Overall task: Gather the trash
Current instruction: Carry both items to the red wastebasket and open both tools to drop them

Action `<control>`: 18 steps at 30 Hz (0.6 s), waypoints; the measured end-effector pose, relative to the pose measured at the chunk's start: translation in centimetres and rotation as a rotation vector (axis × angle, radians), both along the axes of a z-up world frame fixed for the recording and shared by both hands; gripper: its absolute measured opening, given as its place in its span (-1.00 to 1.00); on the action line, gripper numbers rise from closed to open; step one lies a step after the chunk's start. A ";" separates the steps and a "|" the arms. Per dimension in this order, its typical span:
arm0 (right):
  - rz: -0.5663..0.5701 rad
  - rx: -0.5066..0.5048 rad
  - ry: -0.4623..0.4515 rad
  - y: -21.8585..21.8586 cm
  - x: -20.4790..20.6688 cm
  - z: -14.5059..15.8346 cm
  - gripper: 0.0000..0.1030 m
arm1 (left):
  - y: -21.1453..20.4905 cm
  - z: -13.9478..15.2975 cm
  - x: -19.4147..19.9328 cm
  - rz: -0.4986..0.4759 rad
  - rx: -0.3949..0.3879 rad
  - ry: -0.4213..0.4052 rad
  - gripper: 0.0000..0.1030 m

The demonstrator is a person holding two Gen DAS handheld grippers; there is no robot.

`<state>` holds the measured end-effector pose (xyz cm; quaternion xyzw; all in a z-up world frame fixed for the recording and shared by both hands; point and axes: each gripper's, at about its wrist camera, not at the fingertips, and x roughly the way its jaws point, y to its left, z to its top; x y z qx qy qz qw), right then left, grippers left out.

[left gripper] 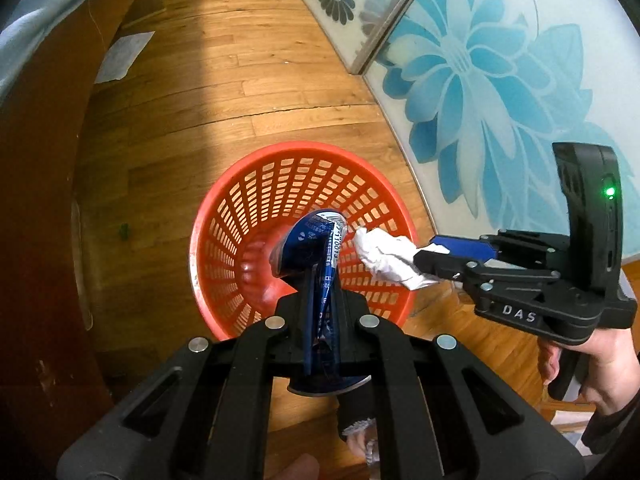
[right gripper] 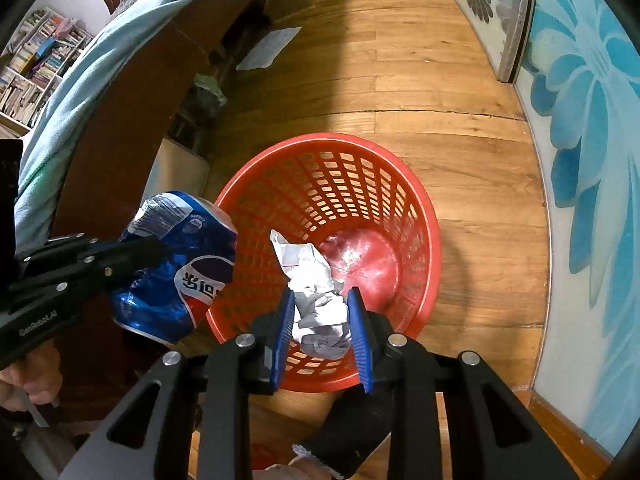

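A red plastic basket (left gripper: 248,216) stands on the wooden floor, with nothing in it; it also shows in the right wrist view (right gripper: 384,184). My left gripper (left gripper: 322,304) is shut on a crushed blue Pepsi can (left gripper: 316,240) and holds it above the basket's near rim; from the right wrist view the can (right gripper: 180,264) hangs at the basket's left edge. My right gripper (right gripper: 322,332) is shut on a crumpled white paper ball (right gripper: 316,296) above the basket; in the left wrist view the paper ball (left gripper: 388,256) is over the basket's right rim.
A dark wooden bed frame (right gripper: 120,112) with a light blue cover runs along the left. A sheet of paper (right gripper: 268,48) lies on the floor beyond. Glass doors with blue flower print (left gripper: 500,64) line the right side. A small green bit (left gripper: 124,232) lies left of the basket.
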<state>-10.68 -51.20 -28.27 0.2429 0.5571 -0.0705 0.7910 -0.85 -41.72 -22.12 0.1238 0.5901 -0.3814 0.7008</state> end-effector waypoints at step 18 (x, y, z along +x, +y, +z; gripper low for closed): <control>-0.024 -0.163 -0.053 -0.5 -1.8 10.2 0.28 | 4.2 7.1 1.6 0.078 -0.047 -0.074 0.63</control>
